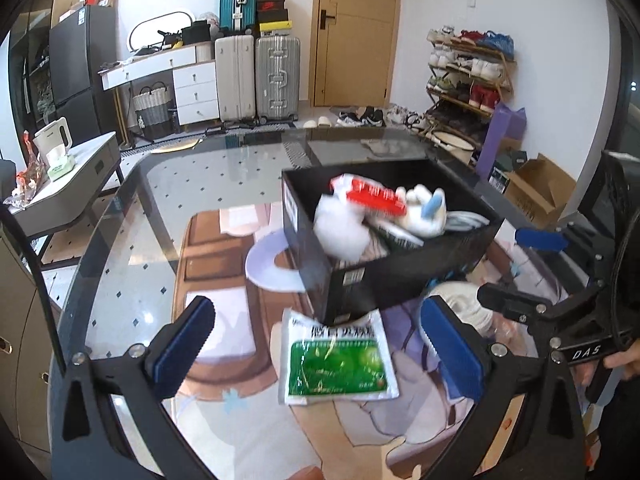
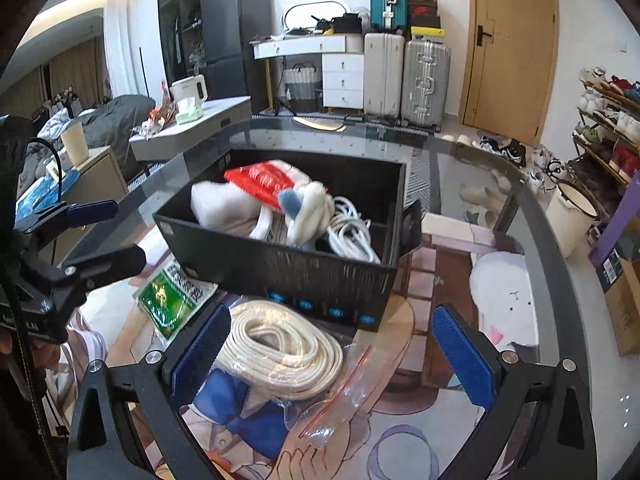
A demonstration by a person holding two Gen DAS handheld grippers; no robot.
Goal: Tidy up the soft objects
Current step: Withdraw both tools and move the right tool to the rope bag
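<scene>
Each wide-open, empty claw faces its own target: left claw (image 1: pixel 316 352) over the green packet (image 1: pixel 338 360), right claw (image 2: pixel 332 356) over the bagged rope coil (image 2: pixel 286 354), black box (image 2: pixel 304 272) just beyond.

Glass counter (image 2: pixel 500 200), dark rim, printed rug showing through. On it: black box (image 2: pixel 304 276), green-and-white packet (image 1: pixel 338 360) just in front, coiled cream rope (image 2: pixel 280 348) in clear bag beside.

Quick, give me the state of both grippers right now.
Left gripper: open, holding nothing; the green packet lies between its fingers.
Right gripper: open, holding nothing; the bagged rope coil lies between its fingers.
</scene>
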